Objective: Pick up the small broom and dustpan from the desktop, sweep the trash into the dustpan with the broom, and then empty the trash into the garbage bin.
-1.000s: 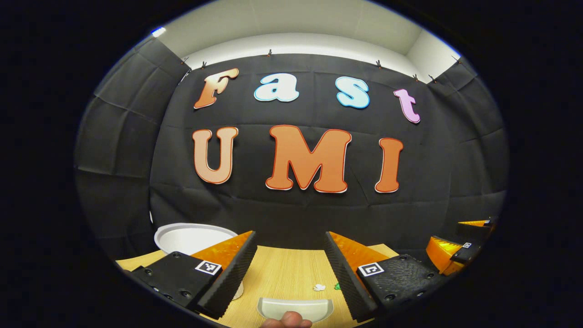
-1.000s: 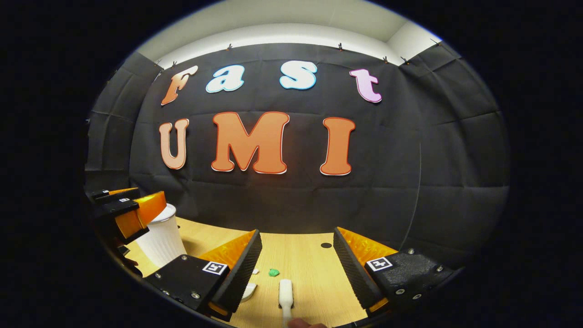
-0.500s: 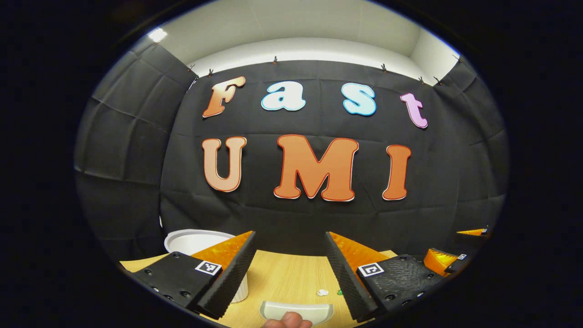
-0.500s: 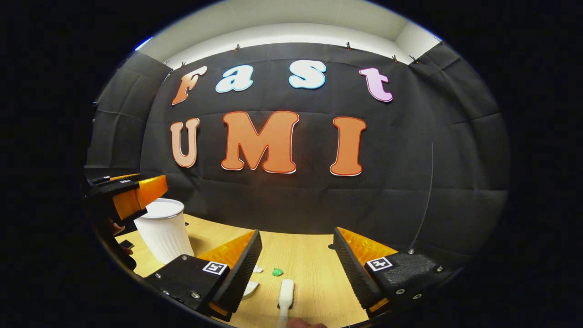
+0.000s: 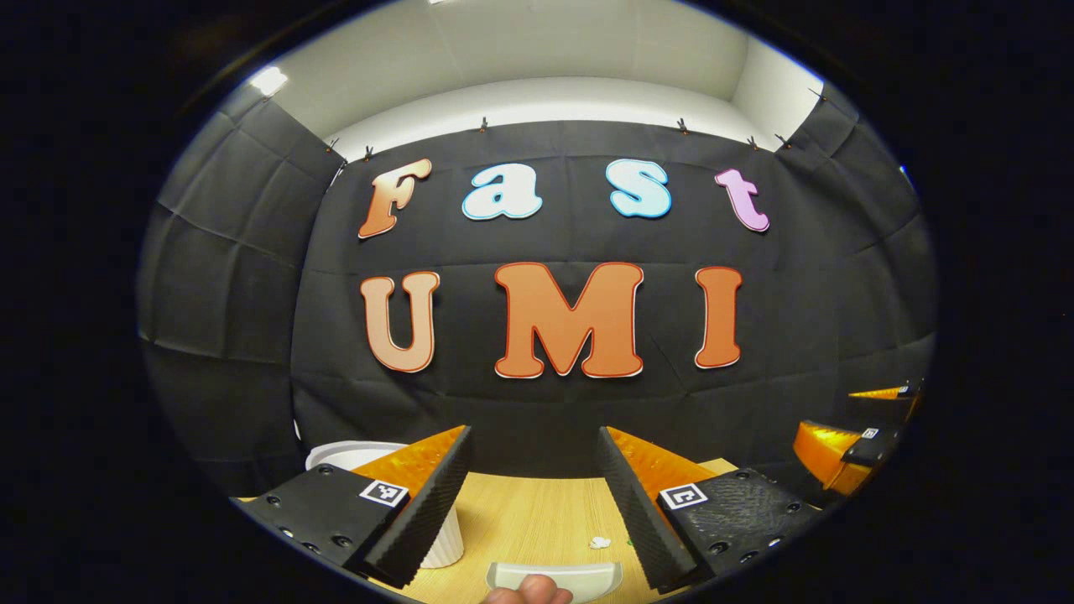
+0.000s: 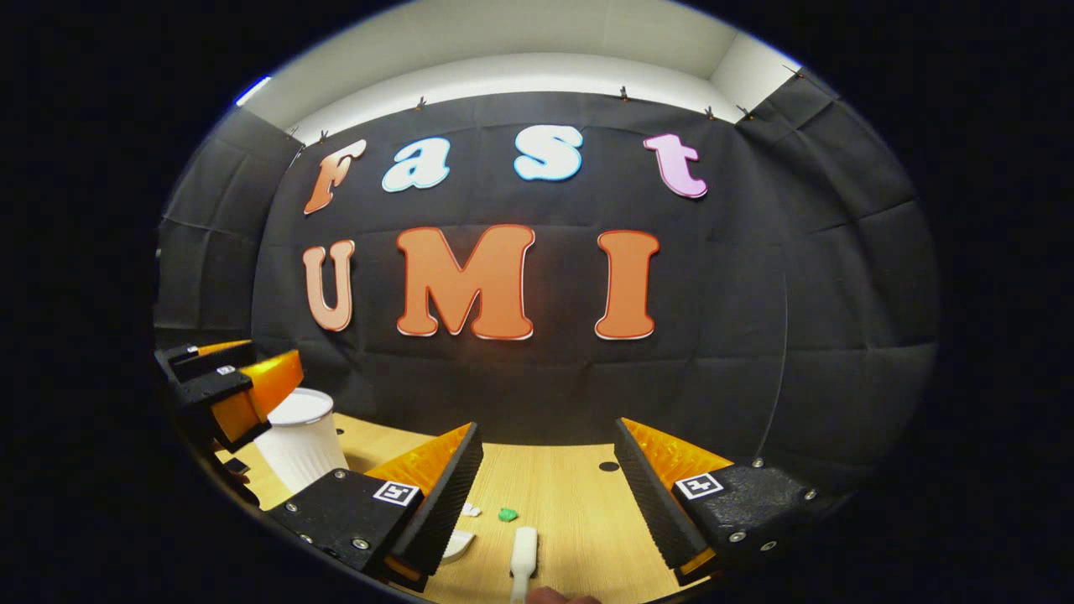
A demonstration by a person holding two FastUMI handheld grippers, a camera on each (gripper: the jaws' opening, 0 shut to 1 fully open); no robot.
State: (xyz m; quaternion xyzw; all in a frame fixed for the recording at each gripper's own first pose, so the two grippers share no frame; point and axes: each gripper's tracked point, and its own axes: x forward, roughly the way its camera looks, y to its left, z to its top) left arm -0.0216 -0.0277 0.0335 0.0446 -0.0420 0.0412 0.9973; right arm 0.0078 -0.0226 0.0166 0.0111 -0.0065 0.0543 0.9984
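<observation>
Lying between spread right gripper [image 6: 545, 478] fingers: broom [image 6: 523, 552].

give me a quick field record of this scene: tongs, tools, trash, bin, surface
left tongs: open, above the dustpan
right tongs: open, above the broom
dustpan: white, flat on the desk
broom: white, lying on the desk
trash: white scrap and green scrap, loose on the desk beyond the tools
bin: white, ribbed, upright at the desk's left
desk: light wood
task state: nothing gripped yet
</observation>
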